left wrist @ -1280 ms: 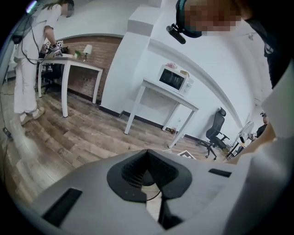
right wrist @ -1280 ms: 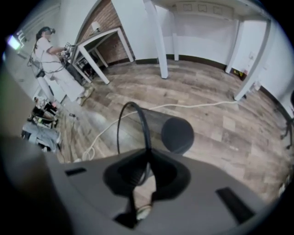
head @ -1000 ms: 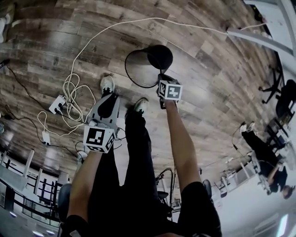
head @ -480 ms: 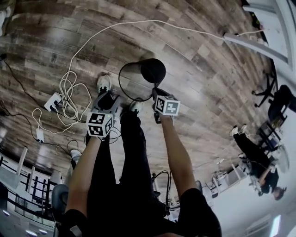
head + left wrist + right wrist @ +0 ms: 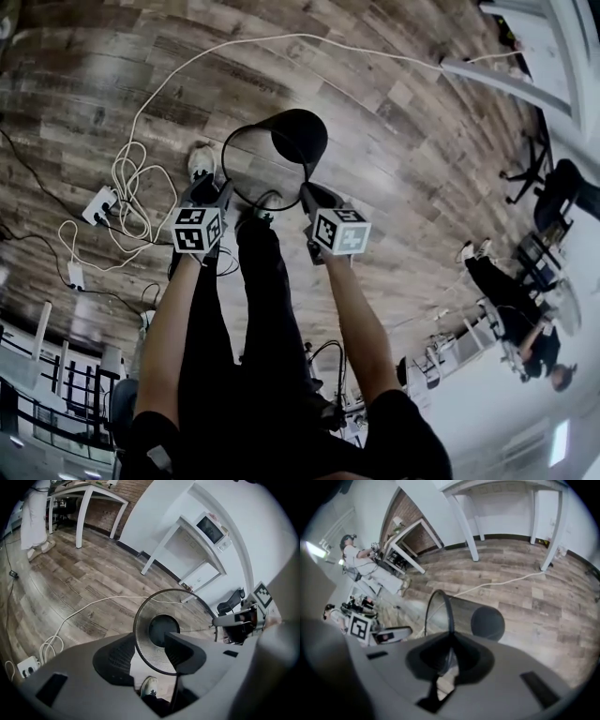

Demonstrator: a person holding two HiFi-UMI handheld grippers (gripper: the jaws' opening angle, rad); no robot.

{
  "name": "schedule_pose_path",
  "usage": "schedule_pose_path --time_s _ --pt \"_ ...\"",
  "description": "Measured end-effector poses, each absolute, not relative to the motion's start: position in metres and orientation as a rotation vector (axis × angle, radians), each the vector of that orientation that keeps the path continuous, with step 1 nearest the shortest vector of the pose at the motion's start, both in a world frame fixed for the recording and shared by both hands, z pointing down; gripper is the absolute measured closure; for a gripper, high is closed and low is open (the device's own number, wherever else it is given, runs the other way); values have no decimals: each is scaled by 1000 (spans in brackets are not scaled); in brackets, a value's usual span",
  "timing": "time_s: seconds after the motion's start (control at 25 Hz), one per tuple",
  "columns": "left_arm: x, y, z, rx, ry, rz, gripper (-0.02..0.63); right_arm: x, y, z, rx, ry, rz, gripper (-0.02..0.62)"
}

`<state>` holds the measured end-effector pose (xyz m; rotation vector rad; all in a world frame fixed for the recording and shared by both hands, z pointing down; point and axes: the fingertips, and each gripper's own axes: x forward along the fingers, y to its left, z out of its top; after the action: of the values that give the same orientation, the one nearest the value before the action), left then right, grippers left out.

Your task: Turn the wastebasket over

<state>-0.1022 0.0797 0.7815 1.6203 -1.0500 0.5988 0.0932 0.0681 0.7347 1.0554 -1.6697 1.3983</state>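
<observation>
Two grippers at one wastebasket (image 5: 278,150). It hangs clear of the floor (image 5: 422,141), tipped on its side, with its open mouth toward the person and its dark base pointing away.

Right gripper (image 5: 307,193): fingers pinched narrow on the wire rim. In the right gripper view the rim drops straight into the slit of the right gripper (image 5: 450,656). The mesh wall and base of the wastebasket (image 5: 476,616) lie beyond the fingertips, slightly to their right.

Left gripper (image 5: 217,187): fingers wide, gripping nothing. In the left gripper view the near arc of the rim sits in the gap of the left gripper (image 5: 149,658). The round mouth of the wastebasket (image 5: 157,651) opens ahead of and above the fingertips. Contact with either pad cannot be judged.

Judgement: the step in hand is a second grip for the flip, roughly mid-task.
- Close the left fingers on the rim first, seated deep on the wire. A one-sided pinch likely lets the light mesh swing.
- Roll both wrists together about the line joining the two pinches.
- Lower until the rim lies flat, mouth down.
- Set down clear of the white cable (image 5: 187,66) and the shoe (image 5: 149,686) below the fingers.
</observation>
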Motion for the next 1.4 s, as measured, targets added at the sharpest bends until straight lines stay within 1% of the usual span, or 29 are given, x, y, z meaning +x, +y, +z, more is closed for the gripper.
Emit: schedule_pose_path --time_s 0.36,0.6,0.68,1.12,1.4 --pt "-97 74 795 1595 -992 592 379 84 65 677 1013 -1776 1378 543" --pt "-92 79 793 1626 -984 608 467 96 71 679 1013 -1786 1369 543" --pt "-92 82 791 1629 -996 623 531 105 75 685 1023 -1773 1375 543" --pt "-83 89 783 1622 -999 638 543 137 94 738 1105 -1686 1534 543" --pt "-77 90 792 1632 -997 703 543 148 104 778 1172 -1621 1559 545"
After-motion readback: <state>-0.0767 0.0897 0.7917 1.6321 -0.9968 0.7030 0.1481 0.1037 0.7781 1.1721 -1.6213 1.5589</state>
